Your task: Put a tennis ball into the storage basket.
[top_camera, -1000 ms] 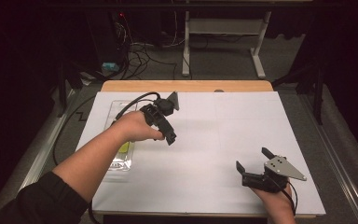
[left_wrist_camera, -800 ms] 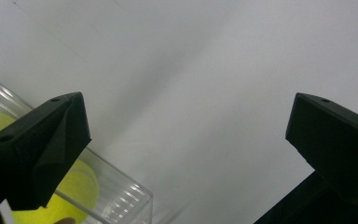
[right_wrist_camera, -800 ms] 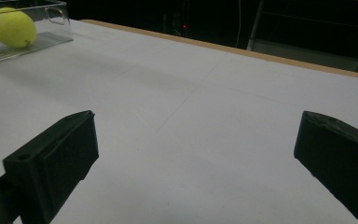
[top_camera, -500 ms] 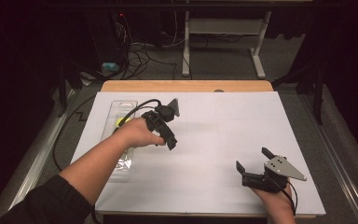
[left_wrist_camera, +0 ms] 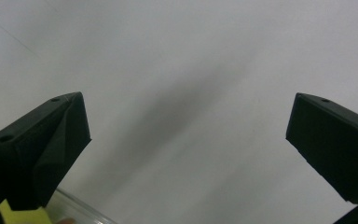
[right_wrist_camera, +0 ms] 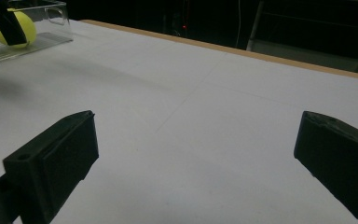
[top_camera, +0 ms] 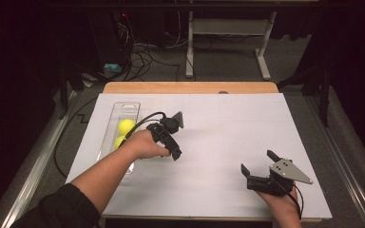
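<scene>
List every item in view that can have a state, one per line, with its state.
left gripper: open, jaws wide apart, empty, above the white sheet beside the tray.
right gripper: open, jaws wide apart, empty, near the table's front right.
clear plastic tray: upright, lying on the white sheet at the table's left, holding the balls.
yellow balls: resting inside the tray, ungripped.
white sheet: flat, covering the tabletop.

Clear plastic tray [top_camera: 132, 105], long and narrow, lying lengthwise at left of centre in the high view. Two yellow-green balls [top_camera: 126, 126] inside, side by side, mid-tray. Tray's near end hidden behind the forearm
</scene>
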The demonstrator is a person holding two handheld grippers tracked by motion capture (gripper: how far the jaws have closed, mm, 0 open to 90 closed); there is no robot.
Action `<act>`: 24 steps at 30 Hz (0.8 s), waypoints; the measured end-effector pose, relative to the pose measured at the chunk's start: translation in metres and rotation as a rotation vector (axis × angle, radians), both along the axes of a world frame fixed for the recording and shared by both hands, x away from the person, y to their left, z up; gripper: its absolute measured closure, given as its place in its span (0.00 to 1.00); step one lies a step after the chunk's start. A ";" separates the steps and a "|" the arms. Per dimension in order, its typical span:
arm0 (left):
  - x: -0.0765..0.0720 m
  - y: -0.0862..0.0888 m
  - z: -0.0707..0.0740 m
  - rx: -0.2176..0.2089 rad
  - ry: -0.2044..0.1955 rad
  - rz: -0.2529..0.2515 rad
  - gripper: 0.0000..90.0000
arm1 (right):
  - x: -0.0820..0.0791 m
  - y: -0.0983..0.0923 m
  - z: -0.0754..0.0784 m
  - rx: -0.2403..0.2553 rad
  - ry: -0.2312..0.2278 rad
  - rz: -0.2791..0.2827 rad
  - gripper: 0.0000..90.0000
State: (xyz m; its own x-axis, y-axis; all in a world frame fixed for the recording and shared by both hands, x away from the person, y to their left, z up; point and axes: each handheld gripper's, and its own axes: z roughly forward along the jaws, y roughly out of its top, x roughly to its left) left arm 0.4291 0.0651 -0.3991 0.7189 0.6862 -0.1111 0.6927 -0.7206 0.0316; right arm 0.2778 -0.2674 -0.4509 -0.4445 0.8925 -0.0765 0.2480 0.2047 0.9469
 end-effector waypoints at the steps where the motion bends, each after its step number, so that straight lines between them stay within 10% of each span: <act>1: 0.000 0.000 -0.002 0.000 0.000 -0.001 0.01 | 0.000 0.000 0.000 0.000 0.001 0.000 0.00; 15: -0.009 -0.002 -0.023 0.010 -0.049 0.000 0.01 | 0.000 0.000 0.000 0.000 0.000 -0.001 0.00; 24: -0.030 0.018 -0.032 -0.140 -0.194 0.036 0.00 | -0.001 0.000 0.002 0.003 -0.004 -0.002 0.00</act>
State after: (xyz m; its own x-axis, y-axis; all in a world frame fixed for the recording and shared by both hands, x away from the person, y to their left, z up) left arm 0.3996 0.0829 -0.4307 0.7115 0.6993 -0.0692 0.6890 -0.6748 0.2644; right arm 0.2765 -0.2676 -0.4493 -0.4425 0.8936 -0.0759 0.2446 0.2017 0.9484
